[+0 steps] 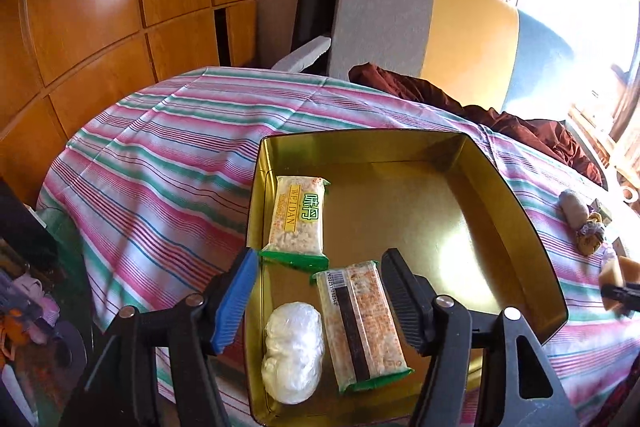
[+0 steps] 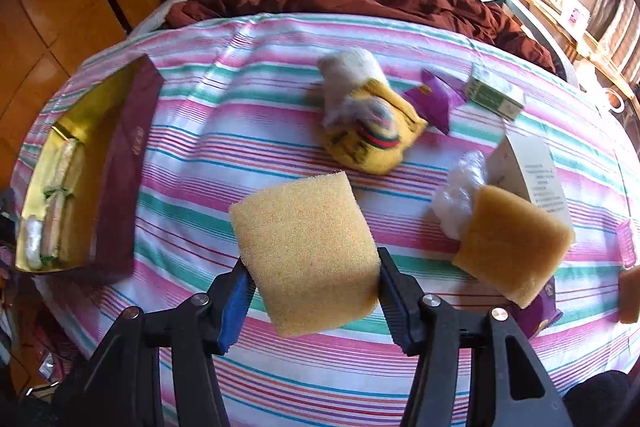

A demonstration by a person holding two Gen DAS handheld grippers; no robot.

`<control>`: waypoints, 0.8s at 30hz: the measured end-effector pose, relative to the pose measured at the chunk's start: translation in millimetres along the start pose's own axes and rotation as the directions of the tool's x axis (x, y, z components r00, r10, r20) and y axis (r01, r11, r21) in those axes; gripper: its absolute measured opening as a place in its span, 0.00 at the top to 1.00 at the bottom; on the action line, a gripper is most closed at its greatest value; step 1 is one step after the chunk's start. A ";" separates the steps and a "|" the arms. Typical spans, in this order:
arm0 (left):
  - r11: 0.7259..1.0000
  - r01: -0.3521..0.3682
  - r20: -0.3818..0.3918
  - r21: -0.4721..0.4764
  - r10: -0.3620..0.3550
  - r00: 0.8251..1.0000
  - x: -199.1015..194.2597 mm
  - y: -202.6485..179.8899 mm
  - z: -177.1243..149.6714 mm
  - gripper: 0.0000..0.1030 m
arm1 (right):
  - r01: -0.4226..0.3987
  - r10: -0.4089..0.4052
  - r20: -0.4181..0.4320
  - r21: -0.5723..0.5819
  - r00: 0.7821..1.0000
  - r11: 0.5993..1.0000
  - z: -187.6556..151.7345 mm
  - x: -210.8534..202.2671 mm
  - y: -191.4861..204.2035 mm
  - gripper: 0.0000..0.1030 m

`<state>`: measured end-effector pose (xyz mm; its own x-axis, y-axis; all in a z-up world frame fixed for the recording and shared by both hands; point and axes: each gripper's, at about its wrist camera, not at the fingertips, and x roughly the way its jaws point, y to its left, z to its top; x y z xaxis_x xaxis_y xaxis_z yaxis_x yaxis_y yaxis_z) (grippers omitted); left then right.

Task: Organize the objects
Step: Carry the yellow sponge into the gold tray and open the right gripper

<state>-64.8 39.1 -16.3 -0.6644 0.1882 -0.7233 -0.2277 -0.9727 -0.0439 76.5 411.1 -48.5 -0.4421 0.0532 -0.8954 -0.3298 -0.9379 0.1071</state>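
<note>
One sponge sits clamped between right tongs.

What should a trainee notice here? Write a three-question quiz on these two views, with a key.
1. True or false: the right gripper holds a sponge.
2. How many items lie in the gold tin?
3. The left gripper is: A) shut on a snack pack; B) open, above the tin; C) holding a sock.

Key: 1 true; 2 three; 3 B.
</note>
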 end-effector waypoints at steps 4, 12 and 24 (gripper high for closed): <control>0.999 0.015 0.012 -0.029 -0.015 1.000 -7.4 8.7 -3.5 0.31 | -0.128 0.133 0.043 -0.101 0.990 0.987 25.5 -16.0 62.3 0.44; 0.994 -0.002 0.018 -0.111 0.004 1.000 -15.9 45.6 -11.6 0.27 | -0.284 0.282 -0.045 -0.245 0.958 0.927 61.5 23.1 198.9 0.44; 0.979 -0.063 -0.041 -0.196 0.056 0.998 -8.7 89.8 -32.7 0.26 | -0.370 0.344 -0.155 -0.192 0.926 0.909 89.2 98.8 293.2 0.28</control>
<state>-56.1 -54.4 -36.5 -0.6467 0.1279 -0.7520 -0.0419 -0.9903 -0.1324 -138.3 171.9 -67.0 -0.3935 -0.3270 -0.8592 0.0236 -0.9379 0.3461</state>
